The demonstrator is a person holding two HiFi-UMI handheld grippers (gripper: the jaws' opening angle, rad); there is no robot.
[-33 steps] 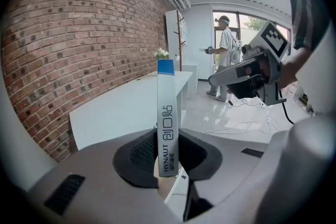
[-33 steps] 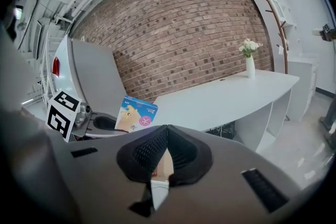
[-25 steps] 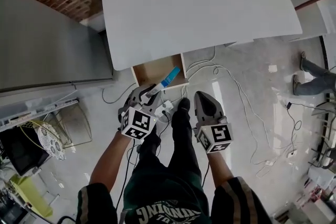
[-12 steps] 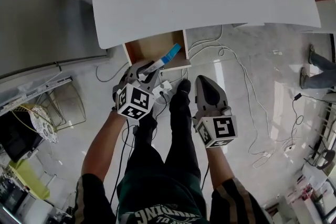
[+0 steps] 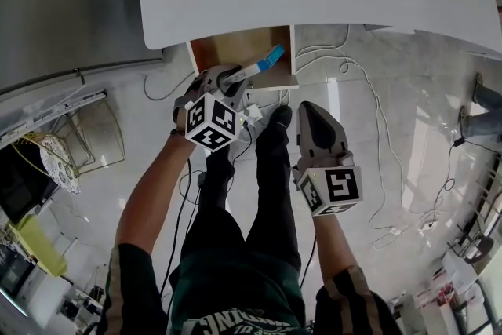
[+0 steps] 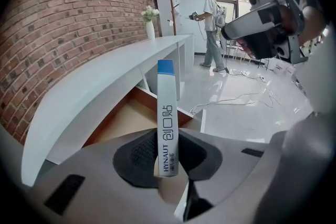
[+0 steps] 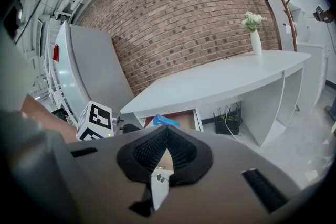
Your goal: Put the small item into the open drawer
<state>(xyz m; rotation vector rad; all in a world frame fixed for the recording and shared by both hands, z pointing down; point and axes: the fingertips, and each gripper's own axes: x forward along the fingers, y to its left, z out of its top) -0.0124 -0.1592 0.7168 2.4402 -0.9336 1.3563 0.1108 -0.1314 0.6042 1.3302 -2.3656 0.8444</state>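
One slim white box [image 6: 167, 113], blue-capped, tight in the left gripper [image 6: 168, 157]; right gripper [image 7: 166, 150] closed, empty.

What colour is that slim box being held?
The box is white with a blue tip, clearest in the left gripper view.

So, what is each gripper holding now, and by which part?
The left gripper holds a slim white box by its printed white end; the blue end sticks out free. The right gripper is shut and holds nothing.
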